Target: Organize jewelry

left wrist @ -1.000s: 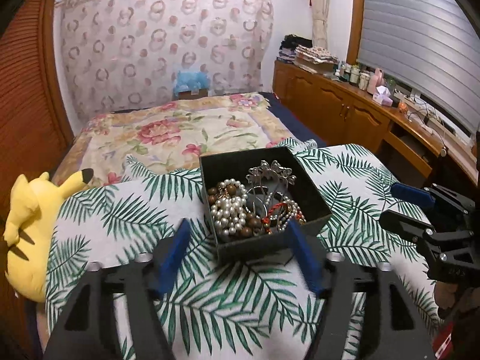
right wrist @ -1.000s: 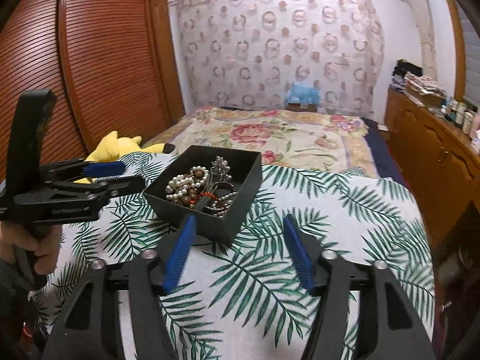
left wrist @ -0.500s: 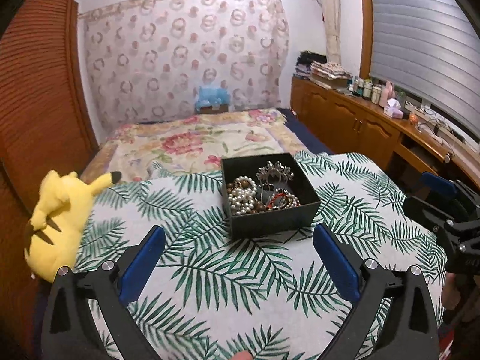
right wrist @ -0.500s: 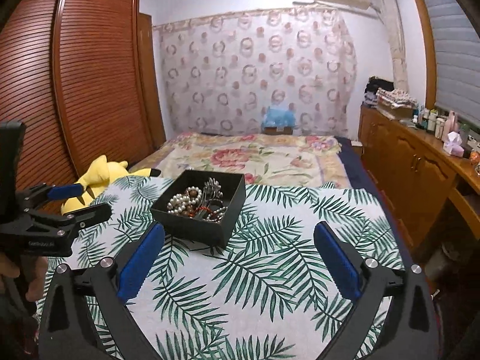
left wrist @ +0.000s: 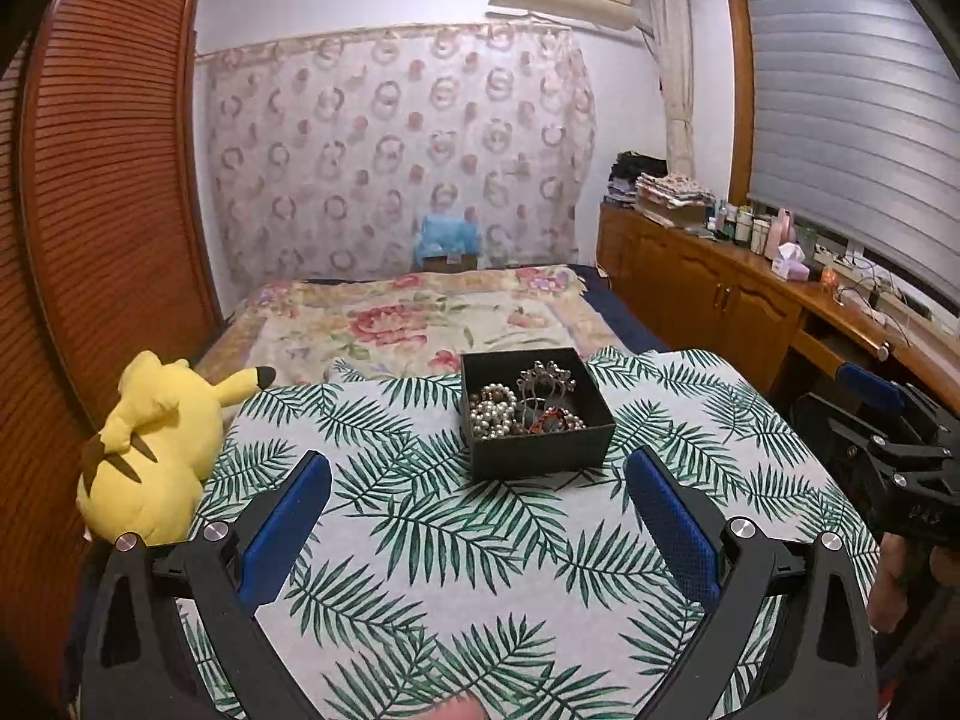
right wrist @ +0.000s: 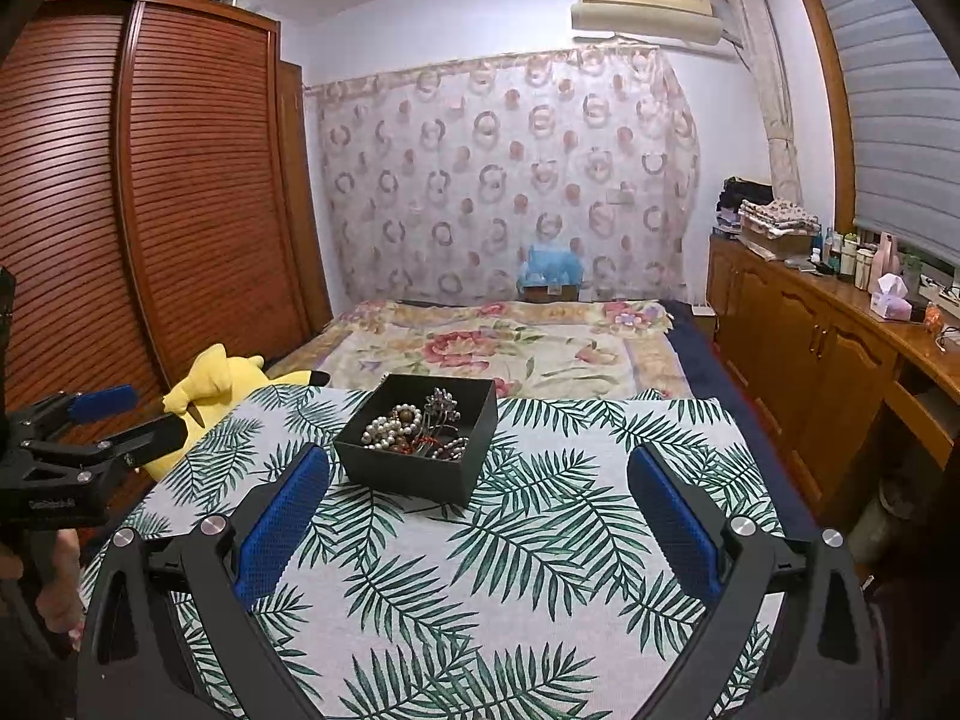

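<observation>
A: Starting at our left: the yellow plush toy (left wrist: 153, 450) lies at the edge of the palm-leaf cloth (left wrist: 456, 546), off the job. Our left claw (left wrist: 477, 516) is spread wide and holds nothing.

B: And the black jewelry box (left wrist: 537, 417) sits ahead of it on that cloth, a little right of its midline, well apart from both pads.

A: From the right claw (right wrist: 477, 516), also spread and empty, the box (right wrist: 420, 438) lies ahead and left (one corner turned toward us). Neither claw looks clearly nearer, we judge.

B: The left view looks deeper inside: pearl strand (left wrist: 495, 411), silver hair comb (left wrist: 546, 381), a red bracelet (left wrist: 549, 420), all tangled.

A: The right view shows the box's outer wall better, and our left hand on its grip.
</observation>
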`<action>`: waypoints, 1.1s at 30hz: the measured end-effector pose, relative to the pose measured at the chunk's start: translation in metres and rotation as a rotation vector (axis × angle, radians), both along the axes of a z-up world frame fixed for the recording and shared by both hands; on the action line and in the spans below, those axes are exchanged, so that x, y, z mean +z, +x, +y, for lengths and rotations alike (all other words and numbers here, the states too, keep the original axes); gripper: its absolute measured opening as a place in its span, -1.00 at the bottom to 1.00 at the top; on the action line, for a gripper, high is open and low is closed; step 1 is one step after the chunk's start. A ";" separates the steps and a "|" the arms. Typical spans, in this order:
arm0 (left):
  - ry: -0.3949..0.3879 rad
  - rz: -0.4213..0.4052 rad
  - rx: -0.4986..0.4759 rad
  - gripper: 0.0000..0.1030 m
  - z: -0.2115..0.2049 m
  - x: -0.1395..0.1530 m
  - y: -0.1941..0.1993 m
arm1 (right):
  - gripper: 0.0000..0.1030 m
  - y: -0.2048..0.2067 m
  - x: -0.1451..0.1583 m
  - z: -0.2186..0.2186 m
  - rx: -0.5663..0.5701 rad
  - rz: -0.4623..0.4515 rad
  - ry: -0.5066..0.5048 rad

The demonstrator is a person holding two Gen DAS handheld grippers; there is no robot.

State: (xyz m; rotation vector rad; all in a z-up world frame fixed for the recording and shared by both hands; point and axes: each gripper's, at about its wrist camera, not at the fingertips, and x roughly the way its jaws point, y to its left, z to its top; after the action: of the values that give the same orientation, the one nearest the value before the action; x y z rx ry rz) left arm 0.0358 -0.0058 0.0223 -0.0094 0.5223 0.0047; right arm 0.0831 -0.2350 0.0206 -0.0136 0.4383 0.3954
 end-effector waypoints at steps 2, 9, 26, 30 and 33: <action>0.008 -0.004 0.000 0.85 -0.002 0.000 -0.001 | 0.95 -0.002 0.001 -0.001 -0.003 -0.003 0.002; -0.001 -0.010 -0.002 0.85 -0.004 0.000 -0.003 | 0.95 -0.004 0.001 -0.002 -0.002 -0.004 0.002; -0.001 -0.009 -0.002 0.85 -0.003 -0.001 -0.003 | 0.95 -0.004 0.001 -0.003 -0.005 -0.004 0.001; -0.001 -0.009 -0.003 0.85 -0.003 -0.001 -0.003 | 0.95 -0.004 0.001 -0.003 -0.004 -0.004 0.001; -0.001 -0.010 -0.002 0.85 -0.003 -0.001 -0.004 | 0.95 -0.004 0.001 -0.003 -0.005 -0.003 0.002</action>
State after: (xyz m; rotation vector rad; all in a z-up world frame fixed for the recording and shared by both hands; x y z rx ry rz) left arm 0.0318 -0.0092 0.0217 -0.0095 0.5127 0.0021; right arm 0.0787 -0.2378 0.0213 -0.0116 0.4348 0.3908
